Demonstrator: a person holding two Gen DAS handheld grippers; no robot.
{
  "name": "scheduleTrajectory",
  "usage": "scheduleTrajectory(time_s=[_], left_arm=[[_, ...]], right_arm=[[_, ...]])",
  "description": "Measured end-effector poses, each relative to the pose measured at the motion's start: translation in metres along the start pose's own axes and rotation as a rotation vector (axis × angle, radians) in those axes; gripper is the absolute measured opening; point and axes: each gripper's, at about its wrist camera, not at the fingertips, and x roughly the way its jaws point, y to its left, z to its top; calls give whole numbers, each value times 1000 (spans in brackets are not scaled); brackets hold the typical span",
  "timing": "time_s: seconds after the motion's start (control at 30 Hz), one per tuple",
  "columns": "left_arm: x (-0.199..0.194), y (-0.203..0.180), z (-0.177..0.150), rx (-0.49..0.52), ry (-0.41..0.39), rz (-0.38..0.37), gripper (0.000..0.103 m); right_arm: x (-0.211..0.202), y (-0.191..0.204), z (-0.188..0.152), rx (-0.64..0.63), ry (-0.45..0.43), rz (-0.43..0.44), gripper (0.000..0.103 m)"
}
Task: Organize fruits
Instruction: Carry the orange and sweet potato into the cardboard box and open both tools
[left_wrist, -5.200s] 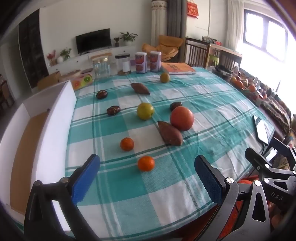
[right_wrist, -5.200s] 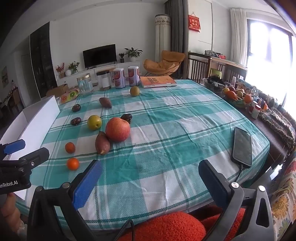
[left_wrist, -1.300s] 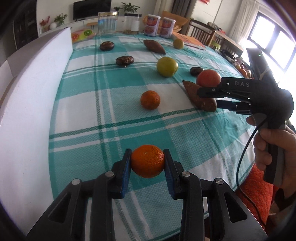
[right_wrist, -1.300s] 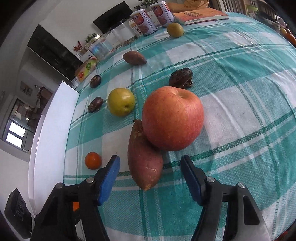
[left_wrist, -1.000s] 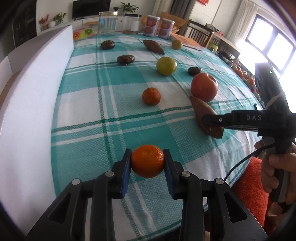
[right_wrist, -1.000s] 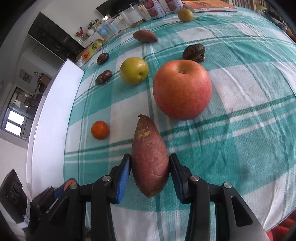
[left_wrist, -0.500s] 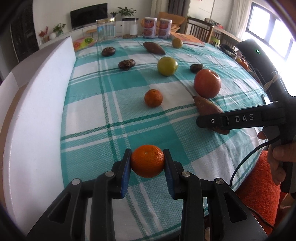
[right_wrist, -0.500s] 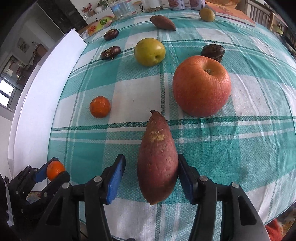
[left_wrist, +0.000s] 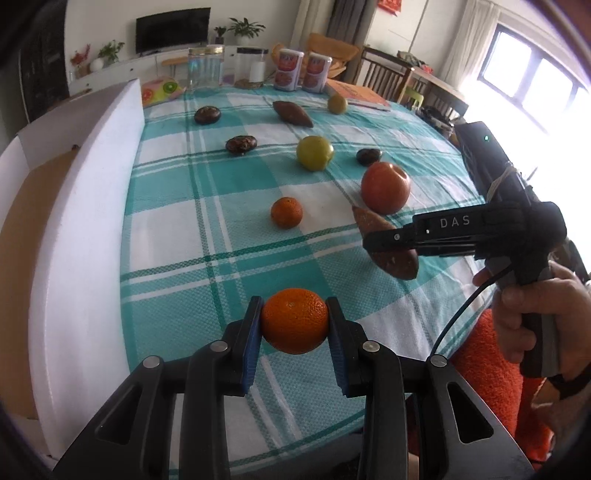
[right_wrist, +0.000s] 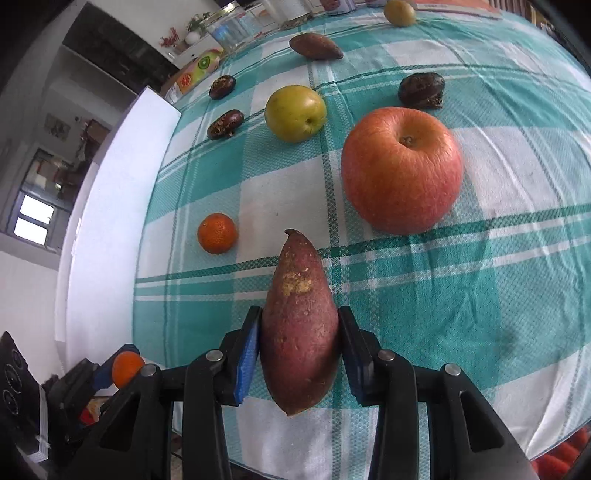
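Gripping one piece of produce in each claw above the checked tabletop (left_wrist: 177, 236).

My left claw (left_wrist: 294, 325) is clamped on a bright, dimpled orange (left_wrist: 294, 320), its blue pads pressing both sides. My right claw (right_wrist: 298, 345) has just closed again on a reddish-brown sweet potato (right_wrist: 298, 325), its pointed tip aimed away from me. Beyond lie a smaller orange (right_wrist: 217, 233), a big red apple (right_wrist: 402, 170), a yellow-green apple (right_wrist: 295, 113) and dark fruits.
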Motion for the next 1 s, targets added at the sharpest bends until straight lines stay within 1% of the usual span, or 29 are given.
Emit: scheduleTrajectory(time_s=[0.07, 0.1, 0.13, 0.17, 0.2, 0.23, 0.3, 0.37, 0.43, 0.5, 0.57, 0.63, 0.7, 0.73, 0.77, 0.8, 0.83, 0.87, 0.93, 1.0], left_arm=[[-20, 6, 7, -42, -24, -56, 34], [-32, 11, 10, -67, -33, -90, 34], [-44, 17, 14, -91, -48, -121, 34], [-57, 23, 18, -110, -68, -135, 34], [-70, 32, 23, -127, -92, -132, 34], [-81, 42, 27, -142, -115, -114, 34], [-97, 67, 33, -181, -146, -42, 34], [-105, 98, 34, -229, -163, 61, 34], [-107, 135, 26, -307, -153, 153, 34], [-107, 168, 13, -375, -135, 242, 34], [-105, 194, -4, -419, -114, 326, 34], [-103, 214, -18, -461, -89, 387, 35], [-101, 226, -28, -495, -69, 429, 36], [-100, 230, -31, -504, -66, 443, 42], [-100, 233, -33, -510, -66, 455, 53], [-101, 235, -33, -515, -71, 470, 61], [-102, 235, -33, -518, -83, 490, 77], [-103, 235, -32, -521, -99, 512, 87], [-103, 232, -29, -524, -127, 533, 89], [-101, 228, -25, -532, -151, 503, 89]], right_arm=[[-4, -8, -4, 87, -8, 151, 41], [-7, -6, -6, 108, -16, 211, 41], [-11, 1, -8, 113, -25, 257, 41], [-16, 11, -10, 104, -35, 297, 41], [-22, 28, -10, 79, -42, 330, 41], [-26, 48, -11, 42, -46, 357, 41], [-32, 95, -11, -50, -46, 405, 41], [-29, 144, -13, -140, -31, 440, 41], [-15, 190, -19, -217, 5, 473, 41], [8, 228, -27, -277, 52, 478, 41], [36, 259, -36, -335, 96, 459, 41], [61, 281, -47, -389, 134, 429, 41], [81, 295, -59, -429, 160, 393, 41], [91, 301, -61, -446, 161, 368, 41], [99, 306, -63, -462, 159, 341, 42], [104, 310, -63, -473, 151, 317, 43], [106, 311, -63, -477, 140, 300, 44], [106, 310, -62, -480, 129, 300, 45], [98, 305, -58, -480, 91, 308, 53], [80, 296, -53, -485, 21, 300, 66]])
